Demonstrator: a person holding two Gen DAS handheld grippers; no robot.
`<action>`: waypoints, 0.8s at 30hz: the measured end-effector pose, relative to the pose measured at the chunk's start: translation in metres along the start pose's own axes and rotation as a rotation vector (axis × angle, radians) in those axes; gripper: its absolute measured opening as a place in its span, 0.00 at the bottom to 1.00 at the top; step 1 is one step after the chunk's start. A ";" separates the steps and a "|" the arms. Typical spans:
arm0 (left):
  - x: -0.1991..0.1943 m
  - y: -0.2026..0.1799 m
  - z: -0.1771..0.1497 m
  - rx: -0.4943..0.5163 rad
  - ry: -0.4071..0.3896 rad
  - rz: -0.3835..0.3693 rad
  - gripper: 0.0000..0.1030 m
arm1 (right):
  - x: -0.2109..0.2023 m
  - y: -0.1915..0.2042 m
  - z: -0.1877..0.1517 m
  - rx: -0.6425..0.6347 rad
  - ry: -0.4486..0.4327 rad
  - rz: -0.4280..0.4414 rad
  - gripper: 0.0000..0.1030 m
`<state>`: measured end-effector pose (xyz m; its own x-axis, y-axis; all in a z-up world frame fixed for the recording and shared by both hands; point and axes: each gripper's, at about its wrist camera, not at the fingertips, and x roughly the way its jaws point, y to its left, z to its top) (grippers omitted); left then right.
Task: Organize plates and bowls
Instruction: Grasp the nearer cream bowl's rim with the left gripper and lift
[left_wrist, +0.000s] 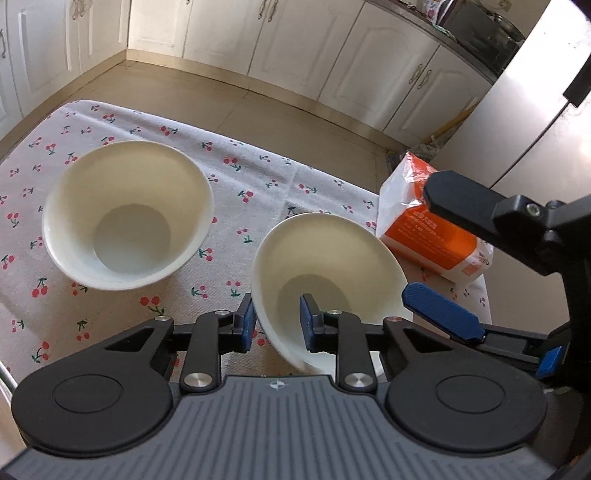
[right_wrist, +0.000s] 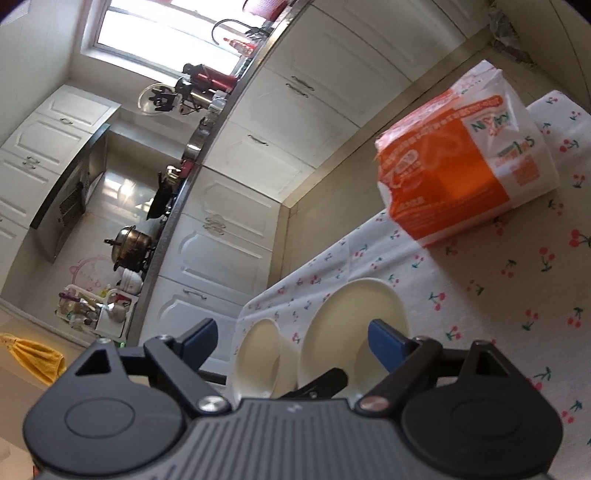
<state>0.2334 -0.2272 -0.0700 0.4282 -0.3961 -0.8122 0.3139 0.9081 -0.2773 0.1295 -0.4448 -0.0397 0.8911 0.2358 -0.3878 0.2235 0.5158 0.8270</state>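
Note:
Two white bowls stand on a cherry-print tablecloth (left_wrist: 258, 173). The left bowl (left_wrist: 127, 216) sits flat and empty. The right bowl (left_wrist: 328, 266) is tilted, its near rim clamped between the blue pads of my left gripper (left_wrist: 277, 323), one pad outside the wall and one inside. My right gripper (left_wrist: 419, 243) comes in from the right, open wide, its lower blue finger just off this bowl's right rim. In the right wrist view, my right gripper (right_wrist: 291, 341) is open with the held bowl (right_wrist: 354, 321) and the other bowl (right_wrist: 262, 354) showing between its fingers.
An orange and white tissue pack (left_wrist: 424, 236) (right_wrist: 461, 166) lies on the cloth just behind the tilted bowl. The table's far edge drops to a tiled floor. White cabinets (left_wrist: 295, 48) line the walls and a steel fridge (left_wrist: 535, 110) stands at the right.

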 end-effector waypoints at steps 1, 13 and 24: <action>0.001 0.000 0.001 0.004 -0.001 0.015 0.27 | -0.001 0.000 0.000 0.002 -0.014 -0.020 0.90; 0.009 0.006 -0.001 0.002 0.008 0.038 0.24 | 0.004 -0.014 0.002 0.023 -0.011 -0.037 0.91; -0.006 -0.003 -0.009 0.050 -0.018 0.021 0.20 | -0.002 -0.003 -0.008 0.013 0.019 0.019 0.92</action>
<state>0.2221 -0.2265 -0.0692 0.4498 -0.3799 -0.8083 0.3464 0.9084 -0.2342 0.1243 -0.4405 -0.0446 0.8875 0.2612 -0.3796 0.2118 0.5004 0.8395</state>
